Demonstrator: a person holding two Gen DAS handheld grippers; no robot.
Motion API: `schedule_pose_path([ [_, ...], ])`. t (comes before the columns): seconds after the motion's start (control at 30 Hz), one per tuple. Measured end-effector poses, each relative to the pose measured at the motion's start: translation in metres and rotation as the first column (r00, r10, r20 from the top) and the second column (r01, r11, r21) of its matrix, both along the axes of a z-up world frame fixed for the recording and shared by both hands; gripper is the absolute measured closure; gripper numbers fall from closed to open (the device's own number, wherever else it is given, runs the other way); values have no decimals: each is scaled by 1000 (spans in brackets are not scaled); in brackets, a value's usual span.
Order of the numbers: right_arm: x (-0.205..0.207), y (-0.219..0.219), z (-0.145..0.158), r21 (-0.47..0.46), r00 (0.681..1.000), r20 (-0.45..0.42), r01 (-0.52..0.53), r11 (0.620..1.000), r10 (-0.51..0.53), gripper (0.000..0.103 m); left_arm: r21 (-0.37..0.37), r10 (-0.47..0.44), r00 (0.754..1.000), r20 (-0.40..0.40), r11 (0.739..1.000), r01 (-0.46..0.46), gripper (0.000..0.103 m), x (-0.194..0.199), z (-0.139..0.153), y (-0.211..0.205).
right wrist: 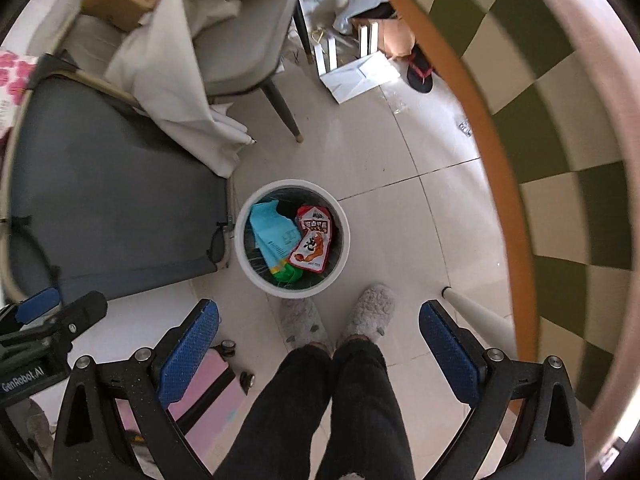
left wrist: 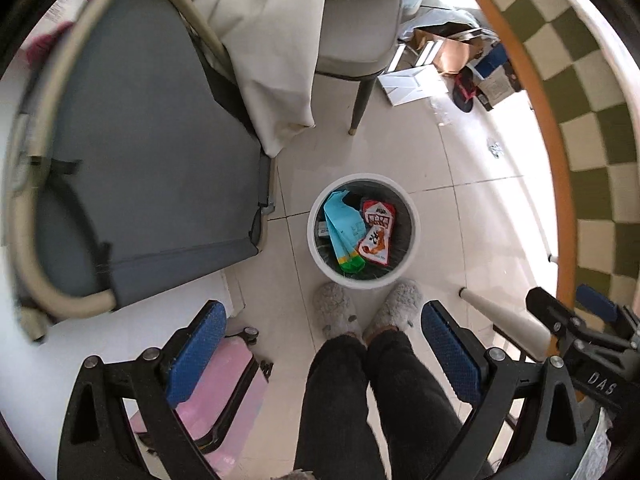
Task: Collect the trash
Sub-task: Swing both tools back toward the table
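Both wrist views face straight down, high, sharing bin (left wrist: 363,231) (right wrist: 293,238)

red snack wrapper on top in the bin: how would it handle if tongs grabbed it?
The red and white foil snack wrapper looks flat and empty, so probably very light and floppy. Its glossy film may slip between pads. It lies loose atop the light-blue paper packet inside the white round bin, so should lift free.
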State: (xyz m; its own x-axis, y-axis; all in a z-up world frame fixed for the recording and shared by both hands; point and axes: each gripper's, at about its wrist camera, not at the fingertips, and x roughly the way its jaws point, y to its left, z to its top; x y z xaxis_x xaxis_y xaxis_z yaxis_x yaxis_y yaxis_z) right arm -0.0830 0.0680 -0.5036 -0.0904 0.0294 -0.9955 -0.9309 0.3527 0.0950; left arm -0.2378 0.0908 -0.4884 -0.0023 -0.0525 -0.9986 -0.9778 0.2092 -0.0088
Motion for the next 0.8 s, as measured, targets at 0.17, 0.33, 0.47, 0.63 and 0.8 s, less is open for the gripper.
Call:
schedule_pose_path([
  [0.17, -7, -13, 57, -4, 999, -34, -13, 1000, 12, 2, 17, -12, 1000, -7, 1000, 12, 3, -6, 47, -15],
  [0.33, -14, -27, 111, 27, 995, -96, -3, 1000, 6, 2, 50, -26, 1000, 2, 998, 26, 3, -7, 94, -23],
  [0.47, 2, -34, 151, 91, 988, -139, 81, 993, -68, 2, 140, -77, 997, 5, 987, 75, 3, 11, 136, -17],
  [0.63, 73, -47, 190, 158, 945, -181, 301, 940, -272, 2, 262, -150, 989, 13, 955, 142, 3, 62, 182, 4],
  [0.8, 188, -80, 218, 190, 843, -156, 536, 822, -514, 2, 357, -263, 965, -15, 900, 251, 1, 149, 215, 25],
])
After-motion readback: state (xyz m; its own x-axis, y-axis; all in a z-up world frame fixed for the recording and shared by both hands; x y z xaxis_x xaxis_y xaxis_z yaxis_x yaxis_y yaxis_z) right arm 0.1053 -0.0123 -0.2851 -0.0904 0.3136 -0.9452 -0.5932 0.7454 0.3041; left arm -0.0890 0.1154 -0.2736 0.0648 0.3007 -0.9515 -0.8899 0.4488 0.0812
